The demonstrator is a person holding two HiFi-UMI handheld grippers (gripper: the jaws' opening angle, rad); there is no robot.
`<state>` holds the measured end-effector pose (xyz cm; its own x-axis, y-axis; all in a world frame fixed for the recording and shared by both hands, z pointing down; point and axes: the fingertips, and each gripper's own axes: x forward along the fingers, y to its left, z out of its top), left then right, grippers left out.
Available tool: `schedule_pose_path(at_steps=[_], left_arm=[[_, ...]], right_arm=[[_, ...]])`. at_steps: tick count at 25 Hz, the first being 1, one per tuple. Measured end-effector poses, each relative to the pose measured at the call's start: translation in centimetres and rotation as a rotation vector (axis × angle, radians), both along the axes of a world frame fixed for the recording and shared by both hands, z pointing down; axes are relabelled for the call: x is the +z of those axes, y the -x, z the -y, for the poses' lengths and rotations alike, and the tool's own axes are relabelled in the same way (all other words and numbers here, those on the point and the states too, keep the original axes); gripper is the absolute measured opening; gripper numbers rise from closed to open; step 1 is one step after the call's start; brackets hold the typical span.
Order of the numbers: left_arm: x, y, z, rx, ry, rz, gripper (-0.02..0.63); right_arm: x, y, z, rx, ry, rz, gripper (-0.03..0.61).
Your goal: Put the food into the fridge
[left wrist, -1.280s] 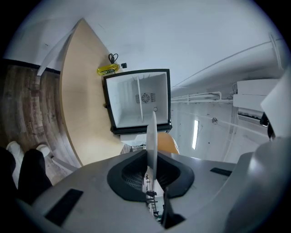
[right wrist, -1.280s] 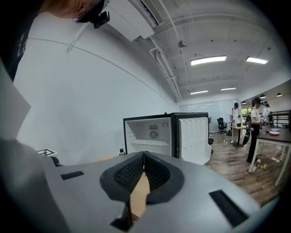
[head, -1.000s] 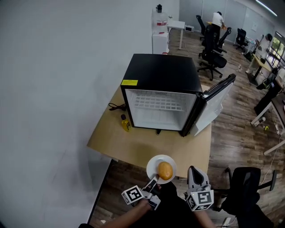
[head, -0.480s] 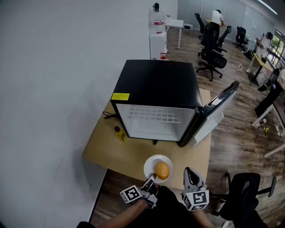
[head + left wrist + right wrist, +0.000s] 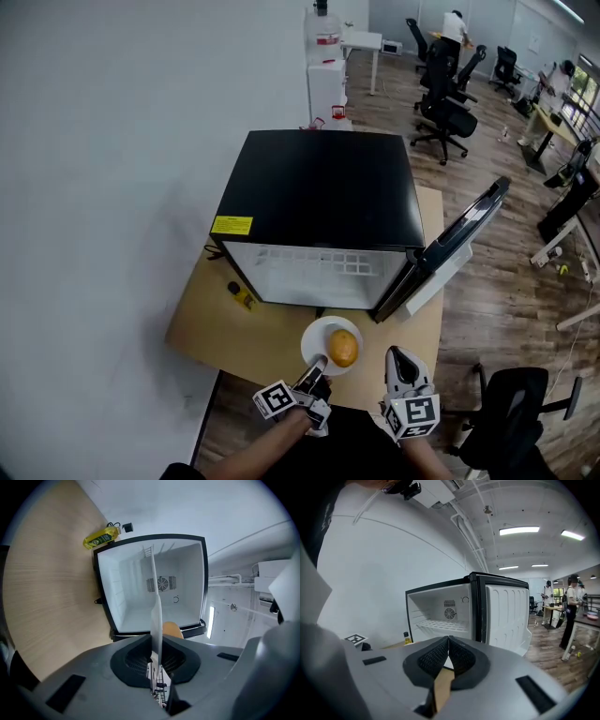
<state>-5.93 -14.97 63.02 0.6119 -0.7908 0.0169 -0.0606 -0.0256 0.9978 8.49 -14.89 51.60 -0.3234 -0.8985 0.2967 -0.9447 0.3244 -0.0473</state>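
Note:
A white plate [image 5: 319, 338] carrying a round orange-brown piece of food [image 5: 344, 348] hangs over the wooden table [image 5: 234, 342], just in front of the black mini fridge [image 5: 323, 187]. The fridge stands open, its door [image 5: 450, 246] swung to the right. My left gripper [image 5: 315, 367] is shut on the plate's near rim. In the left gripper view the plate [image 5: 154, 597] runs edge-on between the jaws, with the food [image 5: 172, 630] just behind it. My right gripper [image 5: 397, 358] hovers beside the plate, shut with nothing in it; its view faces the white fridge interior [image 5: 440, 620].
A small yellow bottle [image 5: 240, 294] lies on the table left of the fridge, beside a black cable. A wire shelf [image 5: 440, 625] spans the fridge. A black office chair [image 5: 511, 422] stands at my right. People and desks are far off at the back right.
Both grippers and the plate have moved forward over the table, closer to the fridge opening. The left gripper's hold on the rim is unchanged.

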Motion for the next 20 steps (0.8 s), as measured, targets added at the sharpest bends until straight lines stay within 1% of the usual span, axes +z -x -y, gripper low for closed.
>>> schedule_pose_path(at_steps=[2,5,10,13,19,20], left_arm=[[0.2,-0.5,1.4,-0.001,0.006,-0.022,0.029],[1.1,-1.2,3.2,0.005,0.008,-0.018,0.029],[2.4,-2.1,5.7,0.002,-0.006,-0.019,0.029],[3.6,-2.3,7.0,0.001,0.004,-0.014,0.029],[5.6,-2.8,10.0,-0.009,-0.013,-0.014,0.029],[6.1,-2.8,10.5,-0.010,-0.010,-0.004,0.029]], right_arm=[[0.1,-0.3,1.2,0.017,0.009,0.032,0.060],[0.0,-0.6,2.9,0.033,0.007,0.056,0.060],[0.4,-0.2,5.0,-0.001,0.010,0.052,0.060],[0.6,-0.2,5.8,-0.008,0.016,0.062,0.060],[1.7,-0.2,6.7,-0.022,0.033,0.069,0.060],[2.0,-0.1,6.8,-0.024,0.039,0.067,0.060]])
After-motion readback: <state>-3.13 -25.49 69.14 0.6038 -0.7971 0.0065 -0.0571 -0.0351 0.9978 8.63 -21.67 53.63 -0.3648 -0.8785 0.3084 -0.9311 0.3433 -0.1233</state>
